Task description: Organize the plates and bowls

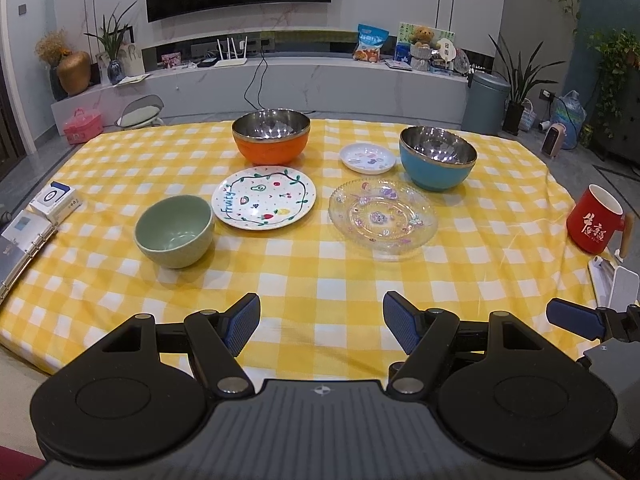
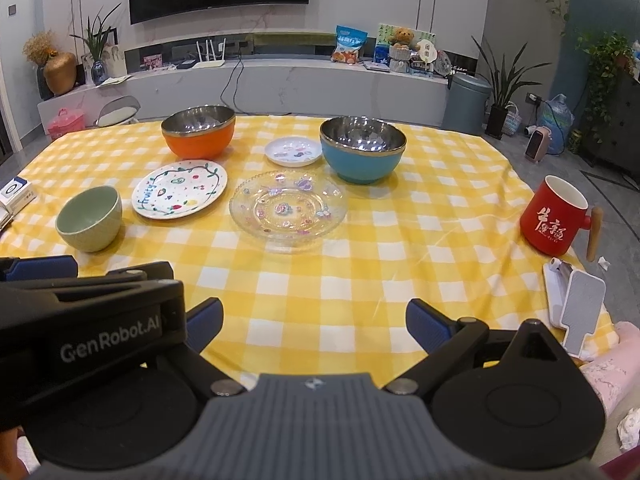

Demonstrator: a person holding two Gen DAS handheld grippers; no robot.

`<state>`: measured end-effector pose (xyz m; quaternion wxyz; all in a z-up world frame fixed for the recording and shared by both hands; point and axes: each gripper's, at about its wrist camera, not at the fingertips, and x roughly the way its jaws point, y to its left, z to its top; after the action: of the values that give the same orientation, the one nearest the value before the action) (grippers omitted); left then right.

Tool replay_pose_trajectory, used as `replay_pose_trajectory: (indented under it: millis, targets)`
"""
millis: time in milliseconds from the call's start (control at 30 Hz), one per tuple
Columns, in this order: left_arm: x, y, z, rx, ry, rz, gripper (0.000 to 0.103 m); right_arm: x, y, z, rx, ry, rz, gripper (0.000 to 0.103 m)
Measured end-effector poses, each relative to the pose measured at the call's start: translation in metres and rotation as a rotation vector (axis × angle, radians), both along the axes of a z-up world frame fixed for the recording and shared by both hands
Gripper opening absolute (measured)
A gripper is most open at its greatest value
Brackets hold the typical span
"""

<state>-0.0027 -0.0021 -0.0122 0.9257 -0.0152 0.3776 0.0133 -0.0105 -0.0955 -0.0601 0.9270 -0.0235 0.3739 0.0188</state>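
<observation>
Six dishes sit apart on the yellow checked bench. Largest to smallest: a clear glass plate centre-right, a fruit-patterned plate left of it, an orange bowl and a blue bowl behind, a green bowl near left, a small white saucer between the rear bowls. The left tool and right tool both gape wide, holding nothing, over the near edge.
</observation>
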Motion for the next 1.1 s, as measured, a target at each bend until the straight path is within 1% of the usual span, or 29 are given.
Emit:
replay_pose_trajectory:
  millis: [267, 400, 1100]
  targets:
    - [0.0001, 0.0005, -0.0027, -0.005, 0.003, -0.001, 0.082, -0.0009, -0.0007, -0.0006, -0.006, 0.002, 0.002, 0.096]
    - [0.0011, 0.0003, -0.0036, 0.005, 0.009, 0.004, 0.082, -0.0008, -0.0005, -0.0017, 0.0, 0.009, 0.006, 0.096]
    - [0.0009, -0.0009, -0.0025, 0.001, 0.001, 0.003, 0.083, -0.0006, 0.0019, -0.0013, -0.002, 0.004, 0.007, 0.095]
